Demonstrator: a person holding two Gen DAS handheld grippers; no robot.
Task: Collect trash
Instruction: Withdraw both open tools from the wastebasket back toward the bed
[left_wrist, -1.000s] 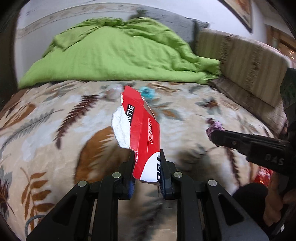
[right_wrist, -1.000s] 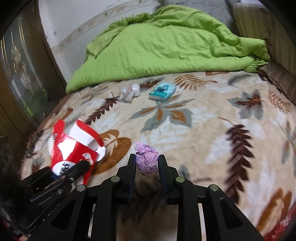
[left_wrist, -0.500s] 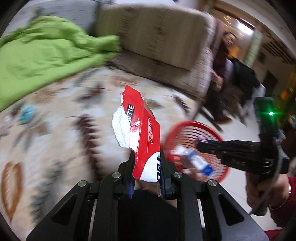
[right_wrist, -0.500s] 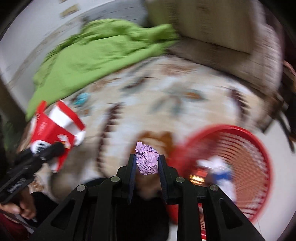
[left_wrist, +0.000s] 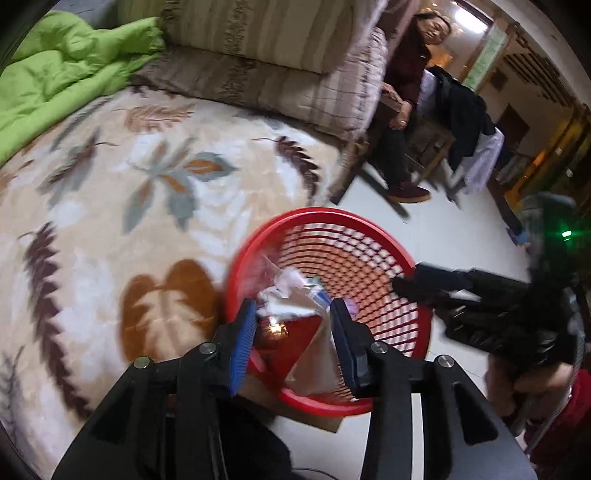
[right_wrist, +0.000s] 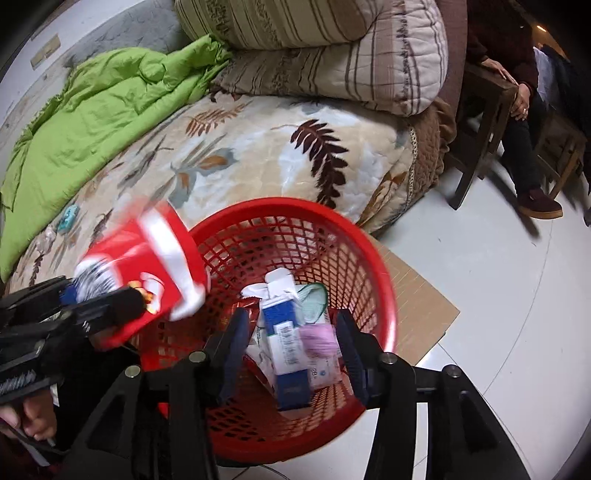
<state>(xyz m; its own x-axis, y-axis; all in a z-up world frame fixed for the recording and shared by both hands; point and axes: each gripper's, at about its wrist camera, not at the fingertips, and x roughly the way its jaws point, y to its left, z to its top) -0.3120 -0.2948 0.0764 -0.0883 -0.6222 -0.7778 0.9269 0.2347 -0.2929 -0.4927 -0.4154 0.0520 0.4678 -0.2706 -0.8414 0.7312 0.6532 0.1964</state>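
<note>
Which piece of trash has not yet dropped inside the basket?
The red-and-white carton, blurred at the red basket rim by the left tongs; the blue-and-white carton and purple wad are inside.

Both cameras ride just behind their own tool and look steeply down along its fingers, close above a red basket (left_wrist: 402, 266) standing on the floor beside the bed (left_wrist: 110, 206). In the left wrist view the basket fills the lower centre, the bed the left half, and the right tool (left_wrist: 402, 286) enters from the right edge. The right wrist view holds the same basket (right_wrist: 384, 280) lower centre, the bed (right_wrist: 258, 155) above it, the left tool (right_wrist: 107, 306) at lower left. Both share a seated person (left_wrist: 406, 92) at upper right.
</note>
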